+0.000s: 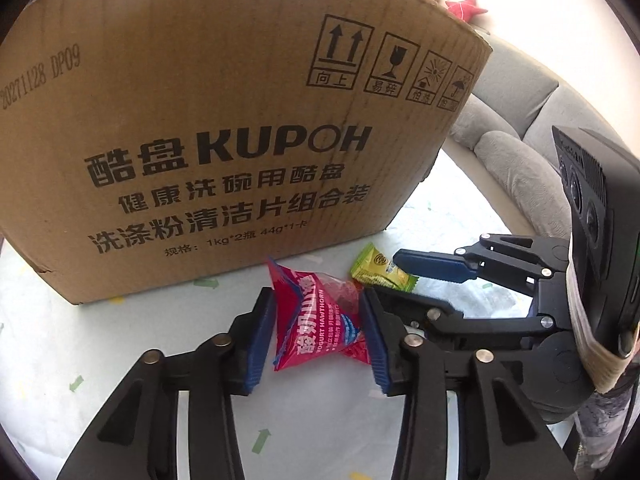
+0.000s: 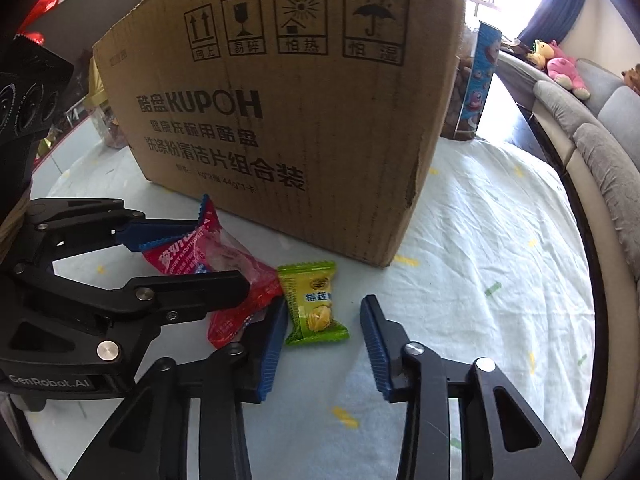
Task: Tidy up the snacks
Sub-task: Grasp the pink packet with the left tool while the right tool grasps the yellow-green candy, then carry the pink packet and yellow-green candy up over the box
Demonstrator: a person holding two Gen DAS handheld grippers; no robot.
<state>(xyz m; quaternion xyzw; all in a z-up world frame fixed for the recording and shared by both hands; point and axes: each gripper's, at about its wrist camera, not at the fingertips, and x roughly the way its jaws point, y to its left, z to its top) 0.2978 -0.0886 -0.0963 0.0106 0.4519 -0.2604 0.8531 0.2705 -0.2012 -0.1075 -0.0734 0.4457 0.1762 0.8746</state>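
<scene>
Two snacks lie on the cloth-covered counter (image 2: 480, 240), close in front of the big cardboard box (image 1: 224, 128); neither is in the box yet, so the sorting looks to be at an early pick-up stage, and I cannot see inside the box to tell what it already holds.

In the left wrist view, the left gripper (image 1: 316, 320) sits low and centre in the frame with the red hawthorn packet (image 1: 316, 316) between its jaws. The blue pads sit against or very nearly against the packet's two sides, with its corners poking out above and below; it reads as a pinch just taking hold, with the packet resting on the cloth.

In the right wrist view, the right gripper (image 2: 324, 332) straddles the green durian candy (image 2: 314, 304) at lower centre. The left pad touches the wrapper's edge, while a clear gap separates the right pad from it, so these jaws are spread around the candy, not gripping.

Left to do, by my judgement: close on the candy, lift both, and place them.

The right view alone shows the red packet overlapping the candy's left edge, a blue printed carton (image 2: 476, 80) behind the box at upper right, and plush toys (image 2: 560, 68) on the sofa. The left view alone shows the box's date stamp at upper left and a red star-shaped toy (image 1: 466, 8).
</scene>
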